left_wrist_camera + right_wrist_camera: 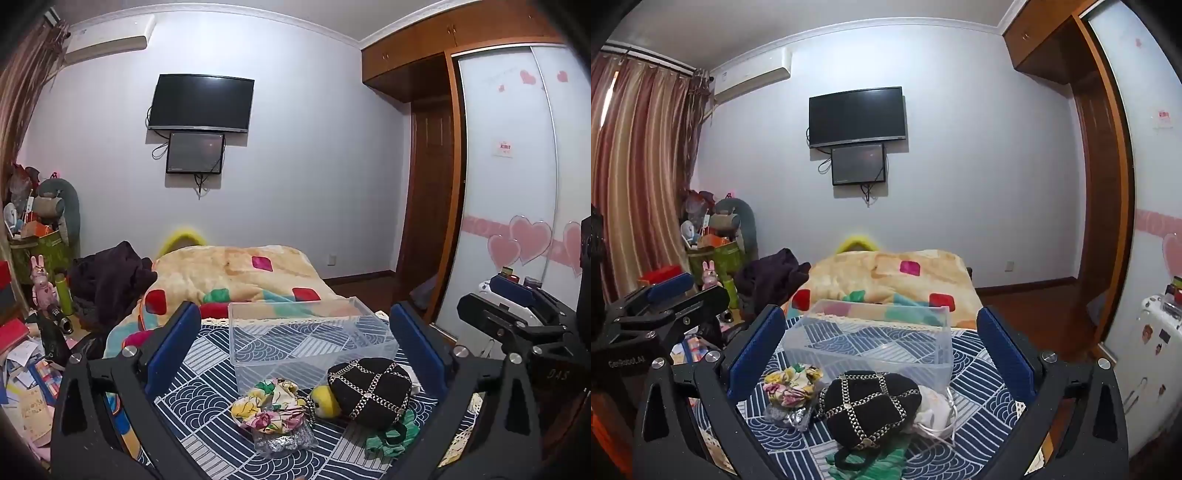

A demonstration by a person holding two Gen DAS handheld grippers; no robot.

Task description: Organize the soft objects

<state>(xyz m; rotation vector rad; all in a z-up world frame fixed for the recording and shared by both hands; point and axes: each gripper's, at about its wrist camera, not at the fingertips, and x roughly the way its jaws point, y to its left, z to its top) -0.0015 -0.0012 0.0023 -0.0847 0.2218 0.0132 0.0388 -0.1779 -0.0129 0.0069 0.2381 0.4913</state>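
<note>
Clear plastic forms the empty bin on the bed, standing on a navy-and-white patterned cloth. Just in front of the bin lies a small heap of soft things. A black hat crossed with chain trim sits at the right of the heap, seen from the left wrist. A floral scrunchie lies at the left, on top of a silvery bag. Between scrunchie and hat shows a yellow ball, touching the hat. A green scrunchie pokes out from under the hat's near edge. From the right wrist, a white cloth piece with a thin strap lies against the hat's right side.

Both tools hover above the bed, apart from every item. The left gripper has its blue pads spread wide, nothing between them but open air over the heap. The right gripper is likewise spread wide and holds nothing. Each shows at the edge of the other's view, side by side.

Behind the bin lies a cream blanket with coloured patches, and a dark garment sits at its left. A TV hangs on the far wall.
</note>
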